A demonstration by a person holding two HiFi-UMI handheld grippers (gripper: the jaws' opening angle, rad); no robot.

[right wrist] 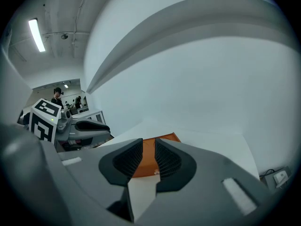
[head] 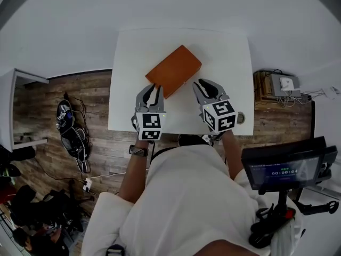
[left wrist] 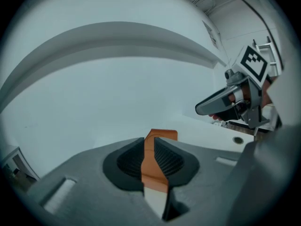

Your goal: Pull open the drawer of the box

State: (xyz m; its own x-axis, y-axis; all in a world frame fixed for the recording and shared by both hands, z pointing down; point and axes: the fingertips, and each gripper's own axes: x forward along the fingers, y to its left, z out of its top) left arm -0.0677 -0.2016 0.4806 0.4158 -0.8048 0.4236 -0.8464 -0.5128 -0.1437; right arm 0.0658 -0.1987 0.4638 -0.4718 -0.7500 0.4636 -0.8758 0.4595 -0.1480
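Observation:
An orange box (head: pixel 175 70) lies slantwise in the middle of the white table (head: pixel 234 52). My left gripper (head: pixel 154 88) sits at the box's near left corner, and my right gripper (head: pixel 206 85) is just off its near right side. In the left gripper view the left gripper (left wrist: pixel 149 147) has a narrow gap between its jaws, with the box (left wrist: pixel 162 135) showing through it beyond a strip of table. The right gripper (right wrist: pixel 149 152) also stands slightly apart, nothing between its pads, pointing at the box (right wrist: pixel 168 138). I cannot make out the drawer's front.
A round hole (head: pixel 241 118) is in the table's near right corner. A screen on a stand (head: pixel 287 167) is at my right, a low bench with a device (head: pixel 277 84) beyond it. Cables and bags (head: pixel 72 132) lie on the wooden floor at left.

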